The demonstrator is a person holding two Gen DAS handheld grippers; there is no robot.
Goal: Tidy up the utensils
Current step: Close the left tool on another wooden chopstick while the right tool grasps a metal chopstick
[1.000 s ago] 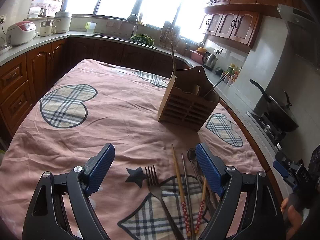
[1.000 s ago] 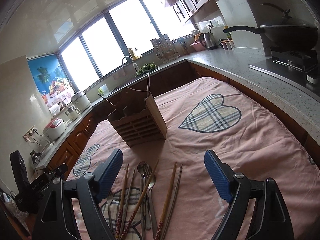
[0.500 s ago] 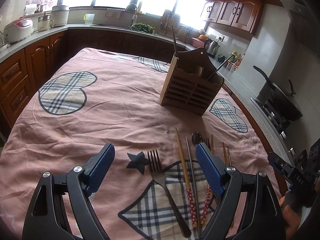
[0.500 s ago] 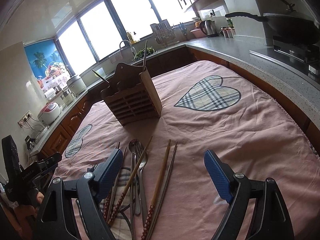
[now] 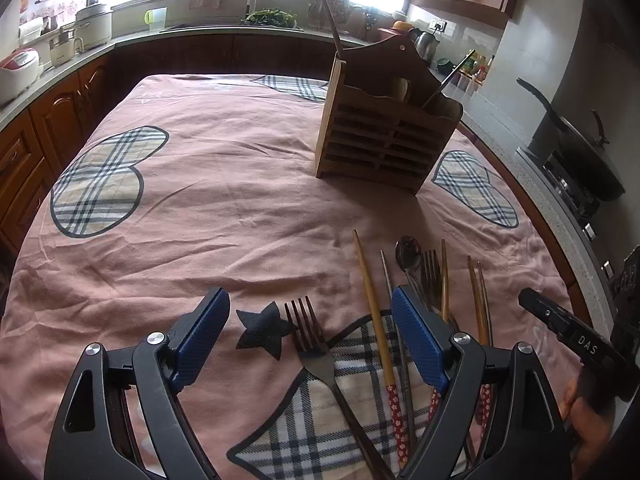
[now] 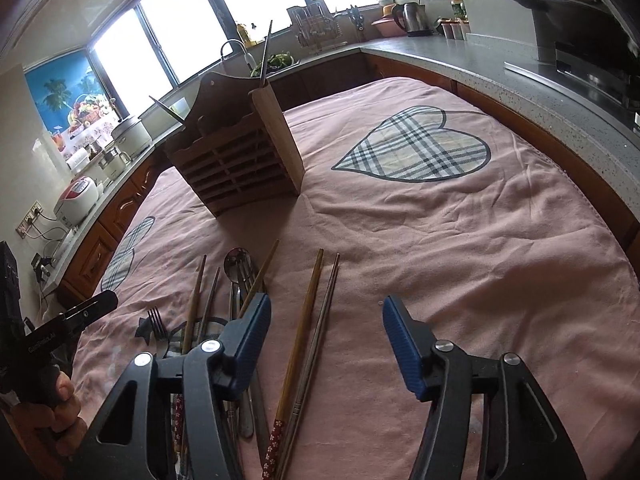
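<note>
Approach phase, nothing picked yet. Left gripper (image 5: 310,332) spread wide, empty, hovering low over the dark fork (image 5: 316,354), which lies between the jaws on the plaid patch of the pink cloth (image 5: 208,208). Right gripper (image 6: 324,340) also wide open, empty, parked above a bamboo chopstick (image 6: 302,340) and a metal chopstick (image 6: 320,328) lying side by side. Rest of the pile, incl. spoon (image 6: 237,261) plus more chopsticks, bunched just left of that pair, some crossing. Wooden holder (image 5: 386,136) upright farther back on the cloth, well apart from the pile, w/ a couple of long items already poking out the top. Probably next: drop one claw, pinch a single piece near its handle, lift clear w/o dragging neighbours, carry to a holder slot. Fork looks easiest, lying apart; flat thin sticks on soft cloth likely trickier.
</note>
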